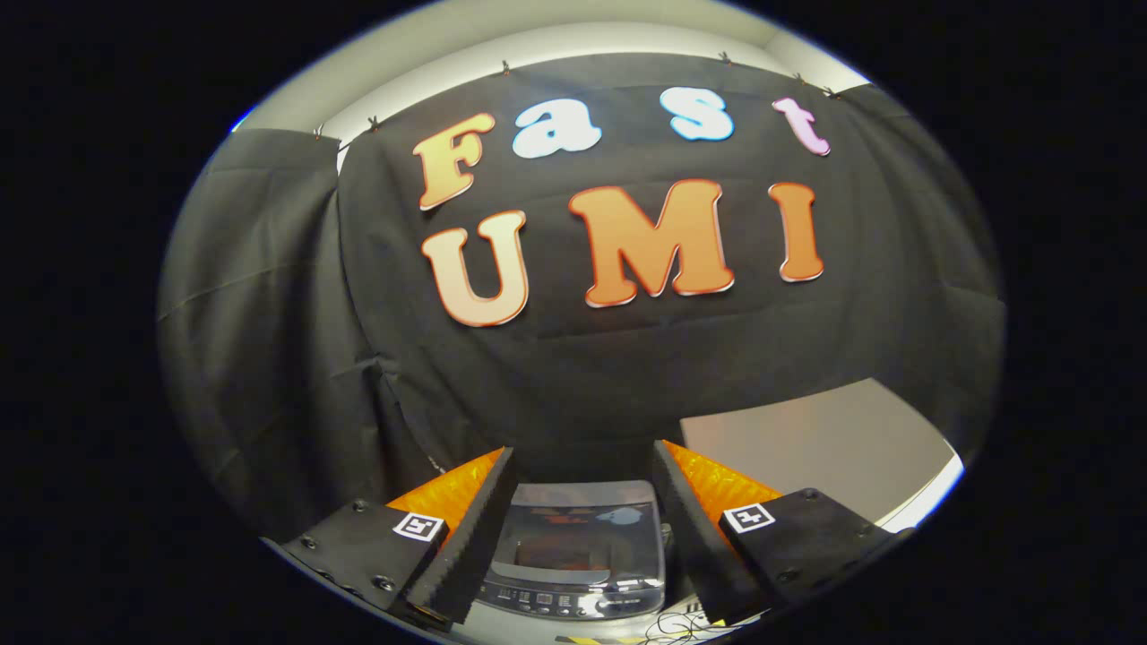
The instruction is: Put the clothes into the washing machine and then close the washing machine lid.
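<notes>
The gripper hangs above the washing machine, fingers spread wide with nothing between them. Down through that gap sits the machine, and its lid lies flat and shut over the tub, glossy enough to mirror the booth wall. The control panel runs along the near edge.

No clothes show around the machine, and whether any lie under that lid is hidden. So this fits two readings: clothes inside with the lid down, or the lid down with laundry somewhere out of frame. No calling it either way.

Any approach to that lid wants care: it looks slick, so the fingers would likely slide on the flat face; an edge gives better purchase.

Around it: a pale table stretches far right, black cloth hangs behind and to the left, and a tangle of thin cable lies near the machine's front right corner, something to snag on a low pass.
</notes>
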Demonstrator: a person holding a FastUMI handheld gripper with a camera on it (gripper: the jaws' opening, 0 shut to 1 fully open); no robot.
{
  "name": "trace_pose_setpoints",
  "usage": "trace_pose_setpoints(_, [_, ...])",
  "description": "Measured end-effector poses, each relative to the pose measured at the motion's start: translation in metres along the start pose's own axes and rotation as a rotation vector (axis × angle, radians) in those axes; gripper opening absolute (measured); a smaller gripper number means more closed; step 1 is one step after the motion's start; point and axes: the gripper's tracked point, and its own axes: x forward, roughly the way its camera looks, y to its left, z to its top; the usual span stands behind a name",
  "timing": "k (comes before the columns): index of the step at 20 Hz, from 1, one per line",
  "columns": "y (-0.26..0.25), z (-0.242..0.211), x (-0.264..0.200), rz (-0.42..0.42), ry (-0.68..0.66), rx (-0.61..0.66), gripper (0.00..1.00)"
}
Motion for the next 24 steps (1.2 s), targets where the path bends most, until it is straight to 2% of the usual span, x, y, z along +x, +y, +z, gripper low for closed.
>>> trace_pose_setpoints(4, [-0.052, 0.029, -0.051, -0.049, -0.065, 0.009, 0.98])
trace_pose_setpoints(11, [-0.125, 0.070, -0.102, -0.102, -0.157, -0.023, 0.98])
trace_pose_setpoints(17, [-0.166, 0.089, -0.117, -0.104, -0.204, -0.053, 0.98])
trace_pose_setpoints(24, [-0.188, 0.115, -0.123, -0.120, -0.265, -0.111, 0.98])
